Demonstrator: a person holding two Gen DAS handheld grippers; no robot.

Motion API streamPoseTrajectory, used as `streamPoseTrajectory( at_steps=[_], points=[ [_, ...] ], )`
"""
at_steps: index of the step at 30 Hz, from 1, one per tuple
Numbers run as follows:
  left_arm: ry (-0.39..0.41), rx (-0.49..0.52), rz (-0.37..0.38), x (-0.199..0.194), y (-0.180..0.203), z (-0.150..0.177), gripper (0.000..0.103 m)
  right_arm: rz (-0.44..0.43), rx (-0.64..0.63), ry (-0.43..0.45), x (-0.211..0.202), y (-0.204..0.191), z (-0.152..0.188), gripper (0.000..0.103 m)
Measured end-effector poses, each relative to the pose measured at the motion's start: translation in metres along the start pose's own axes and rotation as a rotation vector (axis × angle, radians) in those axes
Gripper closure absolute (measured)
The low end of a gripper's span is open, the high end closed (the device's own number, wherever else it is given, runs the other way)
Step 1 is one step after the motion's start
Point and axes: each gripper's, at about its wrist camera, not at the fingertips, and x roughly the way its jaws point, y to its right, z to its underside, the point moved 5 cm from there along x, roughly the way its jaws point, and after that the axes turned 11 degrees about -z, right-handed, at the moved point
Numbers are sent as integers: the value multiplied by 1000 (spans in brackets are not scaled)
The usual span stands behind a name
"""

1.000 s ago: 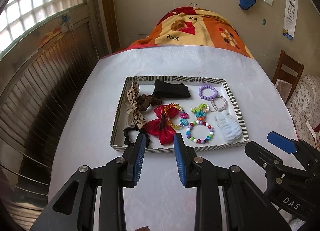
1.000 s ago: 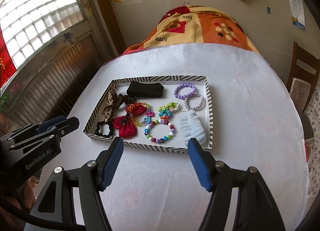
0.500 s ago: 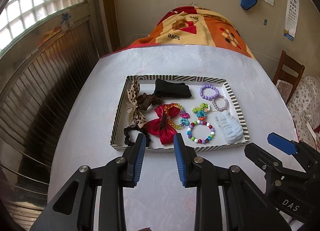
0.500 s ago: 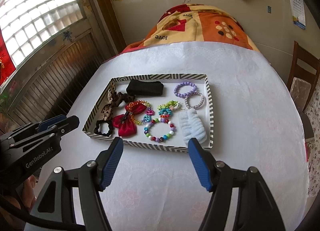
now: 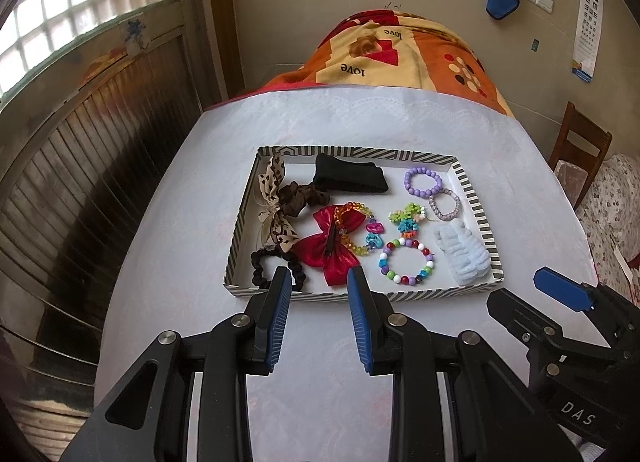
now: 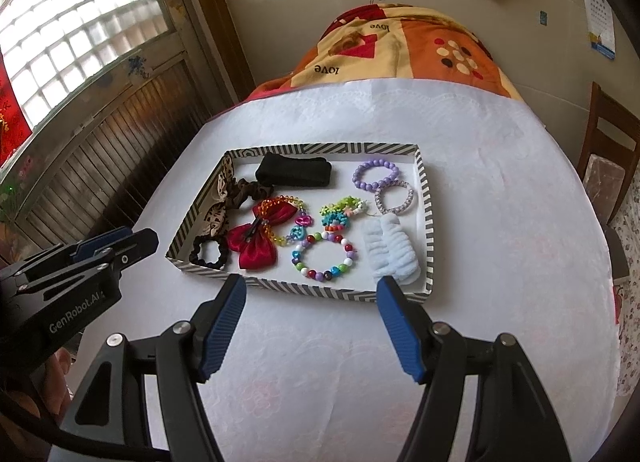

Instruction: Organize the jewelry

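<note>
both my left hand-held gripper (image 5: 314,316) and right hand-held gripper (image 6: 310,328) hang apart, empty, near the striped tray (image 6: 304,289); i'd pinch one bracelet (image 6: 324,258) cleanly.

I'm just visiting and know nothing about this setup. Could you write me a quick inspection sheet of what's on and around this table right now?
Surface: table in white tablecloth.
Job's things: striped tray holding purple bead bracelet, multicolour bead bracelet, red bow, black scrunchie, white fluffy band, black headband.
Clutter: nothing seen outside the tray.
Grippers: left hand-held gripper and right hand-held gripper both open, empty, short of the tray.
Cables: nothing seen.
Surroundings: orange blanket, wooden chair, glass-block window.
</note>
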Motion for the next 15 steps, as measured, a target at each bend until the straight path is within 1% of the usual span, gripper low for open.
streamPoseTrajectory(
  at_steps=[15],
  points=[
    [-8, 1, 22, 4, 2, 3, 84, -5, 1, -8, 4, -3, 1, 31]
  ],
)
